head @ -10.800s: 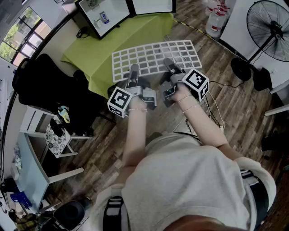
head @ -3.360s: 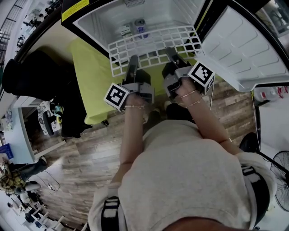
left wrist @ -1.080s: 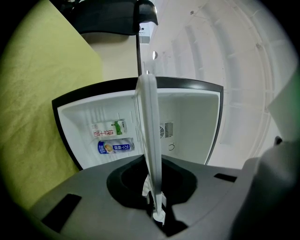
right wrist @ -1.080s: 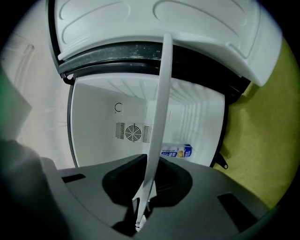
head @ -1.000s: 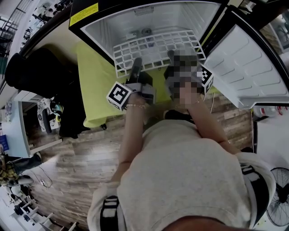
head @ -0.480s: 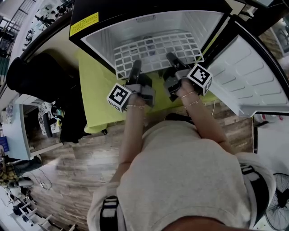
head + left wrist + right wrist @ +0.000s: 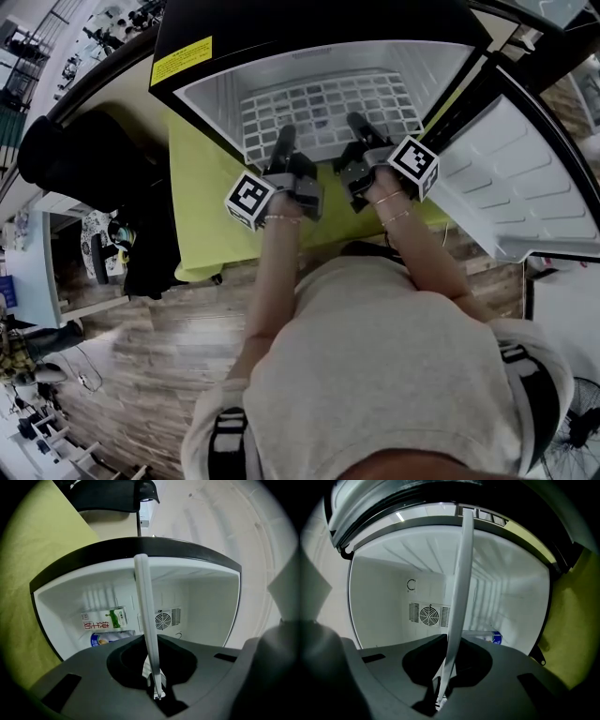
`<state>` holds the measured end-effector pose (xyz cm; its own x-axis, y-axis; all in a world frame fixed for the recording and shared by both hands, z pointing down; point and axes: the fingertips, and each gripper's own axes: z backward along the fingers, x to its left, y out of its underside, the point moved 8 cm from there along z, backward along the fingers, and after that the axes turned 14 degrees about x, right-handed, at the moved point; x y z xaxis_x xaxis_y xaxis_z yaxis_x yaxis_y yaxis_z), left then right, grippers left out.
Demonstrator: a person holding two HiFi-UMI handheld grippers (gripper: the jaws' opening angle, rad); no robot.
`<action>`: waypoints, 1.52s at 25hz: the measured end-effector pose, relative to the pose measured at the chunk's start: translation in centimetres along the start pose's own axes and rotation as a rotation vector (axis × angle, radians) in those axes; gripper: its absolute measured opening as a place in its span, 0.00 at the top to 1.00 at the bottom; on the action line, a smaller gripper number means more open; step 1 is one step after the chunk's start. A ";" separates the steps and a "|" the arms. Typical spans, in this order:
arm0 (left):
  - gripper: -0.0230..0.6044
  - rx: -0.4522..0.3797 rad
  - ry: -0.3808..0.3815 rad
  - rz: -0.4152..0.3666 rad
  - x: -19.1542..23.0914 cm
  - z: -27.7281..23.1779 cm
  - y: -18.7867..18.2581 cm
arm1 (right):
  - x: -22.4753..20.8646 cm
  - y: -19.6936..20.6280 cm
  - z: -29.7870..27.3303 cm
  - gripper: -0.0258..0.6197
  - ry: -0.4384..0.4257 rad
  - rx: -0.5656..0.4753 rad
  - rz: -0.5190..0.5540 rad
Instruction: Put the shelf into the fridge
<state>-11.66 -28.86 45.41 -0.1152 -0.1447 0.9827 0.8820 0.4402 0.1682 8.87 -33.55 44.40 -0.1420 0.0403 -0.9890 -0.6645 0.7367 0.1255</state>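
Note:
A white wire shelf point(image 7: 323, 111) lies flat inside the open fridge point(image 7: 234, 94), its near edge toward me. My left gripper point(image 7: 282, 141) is shut on that near edge left of centre, my right gripper point(image 7: 359, 128) shut on it right of centre. In the left gripper view the shelf point(image 7: 144, 611) runs edge-on as a white bar from the closed jaws point(image 7: 157, 693) into the cavity. The right gripper view shows the shelf point(image 7: 458, 597) the same way, clamped at the gripper point(image 7: 438, 693).
The fridge door point(image 7: 520, 178) hangs open at the right. A milk carton point(image 7: 104, 619) and a can point(image 7: 105, 638) stand at the back beside a fan vent point(image 7: 163, 619). A yellow-green cloth point(image 7: 202, 202) covers the table under the fridge; a black chair point(image 7: 84, 178) stands left.
Both grippers have carried the shelf from the table up to the fridge. Over the last second it has slid farther into the cavity.

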 end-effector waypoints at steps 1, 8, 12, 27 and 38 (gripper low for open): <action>0.90 -0.003 0.001 -0.004 0.0 -0.2 0.0 | 0.1 -0.1 -0.1 0.92 -0.001 -0.002 0.001; 0.90 -0.037 -0.008 -0.022 0.0 -0.7 -0.4 | 0.0 -0.5 -0.8 0.92 -0.007 0.000 0.008; 0.90 -0.061 0.002 -0.023 0.1 -0.6 -0.2 | 0.0 -0.5 -0.8 0.92 -0.015 0.022 0.008; 0.79 -0.023 0.005 -0.001 -0.5 0.1 1.8 | 0.2 0.0 2.0 0.79 -0.021 -0.049 0.028; 0.84 -0.038 0.017 0.047 -0.5 1.4 2.9 | -0.1 0.7 3.4 0.86 -0.031 -0.065 -0.012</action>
<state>-9.70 -26.27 45.48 -0.0656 -0.1402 0.9880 0.9032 0.4125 0.1185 10.90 -30.72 44.36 -0.1113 0.0536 -0.9923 -0.7126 0.6917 0.1172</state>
